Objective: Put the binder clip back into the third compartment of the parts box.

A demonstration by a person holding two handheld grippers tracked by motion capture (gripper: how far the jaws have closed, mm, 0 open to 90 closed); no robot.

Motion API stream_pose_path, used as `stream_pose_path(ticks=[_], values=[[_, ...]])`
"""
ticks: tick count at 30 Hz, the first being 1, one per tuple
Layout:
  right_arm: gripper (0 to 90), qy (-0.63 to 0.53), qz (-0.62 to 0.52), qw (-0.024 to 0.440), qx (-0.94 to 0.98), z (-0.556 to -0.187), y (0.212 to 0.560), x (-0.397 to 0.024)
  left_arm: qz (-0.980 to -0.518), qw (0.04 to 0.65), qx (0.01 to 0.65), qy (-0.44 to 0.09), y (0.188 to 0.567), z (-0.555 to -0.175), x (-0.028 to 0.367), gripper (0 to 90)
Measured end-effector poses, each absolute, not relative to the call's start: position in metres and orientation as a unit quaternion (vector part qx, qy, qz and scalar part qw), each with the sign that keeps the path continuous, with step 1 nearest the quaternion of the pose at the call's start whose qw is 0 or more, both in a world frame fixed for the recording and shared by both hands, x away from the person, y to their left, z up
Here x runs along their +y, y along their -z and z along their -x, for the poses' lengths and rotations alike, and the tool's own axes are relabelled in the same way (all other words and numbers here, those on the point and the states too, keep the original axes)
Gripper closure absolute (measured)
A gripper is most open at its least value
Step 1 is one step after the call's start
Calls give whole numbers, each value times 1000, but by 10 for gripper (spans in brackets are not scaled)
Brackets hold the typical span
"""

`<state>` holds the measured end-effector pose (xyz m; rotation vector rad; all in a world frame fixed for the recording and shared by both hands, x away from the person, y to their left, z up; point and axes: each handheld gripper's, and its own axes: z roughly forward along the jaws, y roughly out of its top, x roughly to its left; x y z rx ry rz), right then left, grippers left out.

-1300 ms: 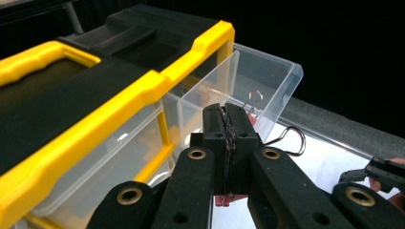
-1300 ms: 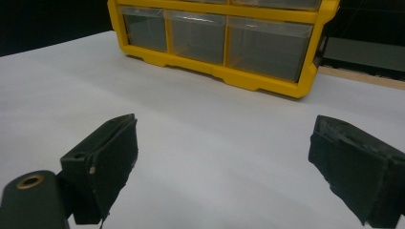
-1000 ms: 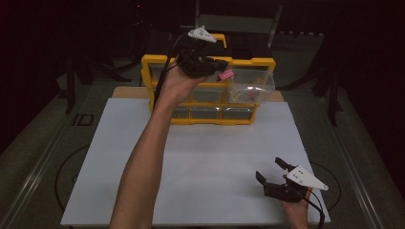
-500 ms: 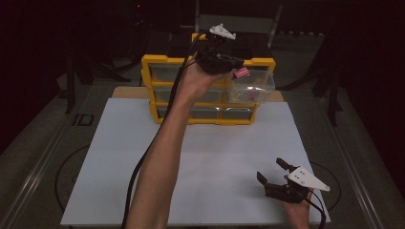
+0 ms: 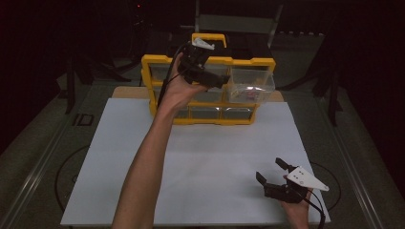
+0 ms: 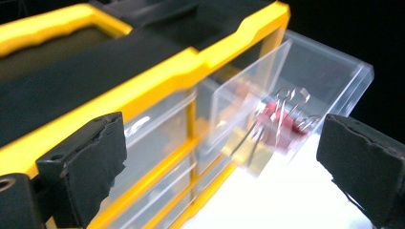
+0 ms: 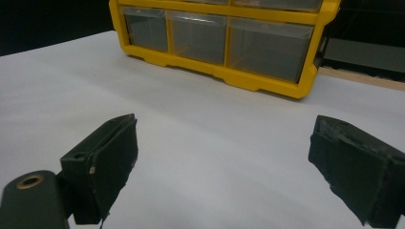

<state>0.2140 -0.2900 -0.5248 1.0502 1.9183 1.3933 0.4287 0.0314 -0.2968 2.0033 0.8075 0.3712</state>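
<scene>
Binder clip in the pulled-out drawer, both sets of jaws wide

Plenty of open room on the white sheet [image 5: 200, 162] covering the table; yellow drawer cabinet [image 5: 210, 114] standing at its far edge, near edge close to the right gripper [image 5: 276, 177]. Dark surroundings past the table on all sides.

Left gripper [image 5: 217, 80] raised in front of the cabinet's top row, beside the clear drawer [image 5: 252, 86] pulled out at upper right. Jaws just been opening, now spread wide, gripping nothing. Seen along them in the left gripper view: a red binder clip [image 6: 279, 121] with wire handles, inside the clear drawer [image 6: 305, 81], apart from both pads.

Right gripper low over the sheet at the near right corner, jaws wide apart, nothing held, bare sheet between them.

Binder clip blurred, so hard to say whether resting on the drawer floor or mid-fall. From the high view, drawer contents reduced to a faint glint. Lower drawers' contents not to be made out.
</scene>
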Motion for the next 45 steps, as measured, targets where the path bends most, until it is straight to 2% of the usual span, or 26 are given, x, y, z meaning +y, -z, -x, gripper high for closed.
stream_pose_path(ticks=[9, 24, 33, 38, 45], values=[[90, -516, -390, 269, 714, -214, 525, -288, -810, 455, 336, -155, 320, -414, 67, 10], [90, -517, -385, 266, 717, -215, 526, -282, -799, 474, 321, -182, 380, -356, 122, 2], [90, -518, -382, 263, 719, -215, 526, -278, -786, 485, 330, -196, 436, -306, 167, 1], [90, -518, -380, 261, 720, -214, 527, -276, -777, 492, 348, -185, 469, -281, 187, 1], [90, -529, -380, 248, 717, -214, 526, -275, -741, 494, 396, -224, 509, -247, 219, 1]])
